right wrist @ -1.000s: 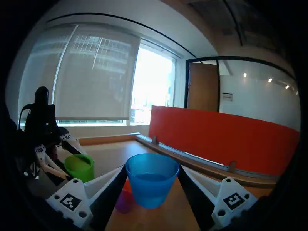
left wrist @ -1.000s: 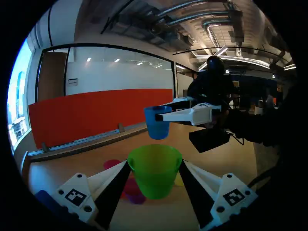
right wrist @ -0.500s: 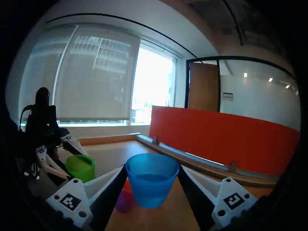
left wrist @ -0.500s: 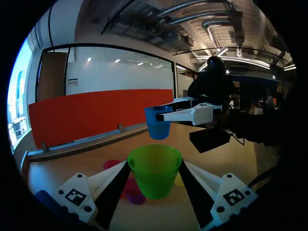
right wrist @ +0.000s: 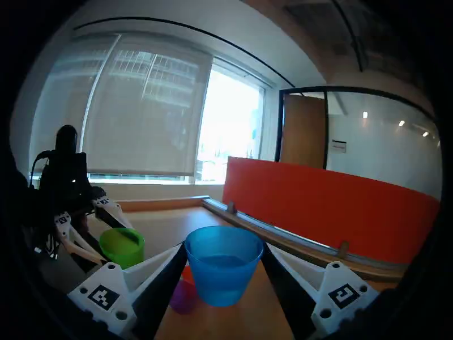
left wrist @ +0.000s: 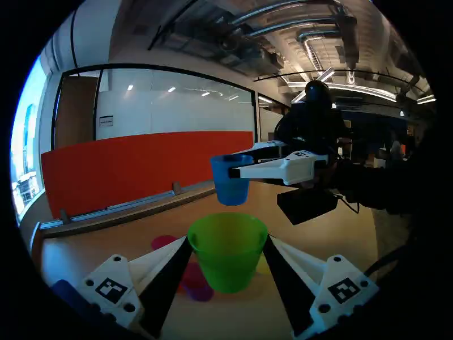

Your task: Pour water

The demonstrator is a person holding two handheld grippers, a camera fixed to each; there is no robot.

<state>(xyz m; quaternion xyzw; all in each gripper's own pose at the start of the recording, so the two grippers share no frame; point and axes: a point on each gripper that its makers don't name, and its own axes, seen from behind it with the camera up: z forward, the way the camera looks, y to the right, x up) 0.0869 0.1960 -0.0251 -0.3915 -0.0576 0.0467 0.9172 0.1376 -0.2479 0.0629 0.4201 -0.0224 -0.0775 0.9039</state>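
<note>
L gripper (left wrist: pixel 227 242) level, seemingly tight on green cup (left wrist: pixel 227 262); R gripper (right wrist: pixel 223 249) same, blue cup (right wrist: pixel 223 279)

This looks like a modern open-plan office. Overhead, bare pipes and ducts (left wrist: pixel 283 22) run across an unfinished ceiling with long strip lights (left wrist: pixel 325 73) hung below them. A black-framed glass partition (left wrist: pixel 170 107) closes off a side room with small recessed lights inside, next to a plain wooden door (left wrist: pixel 76 110) and a small wall sign (left wrist: pixel 106 120). A long wooden tabletop (left wrist: pixel 340 226) is backed by a low orange divider panel (left wrist: pixel 141 164) held in a rail, as on shared desks. A large window (right wrist: pixel 229 130) with a half-lowered roller blind (right wrist: pixel 141 113) looks out on tall city buildings.
</note>
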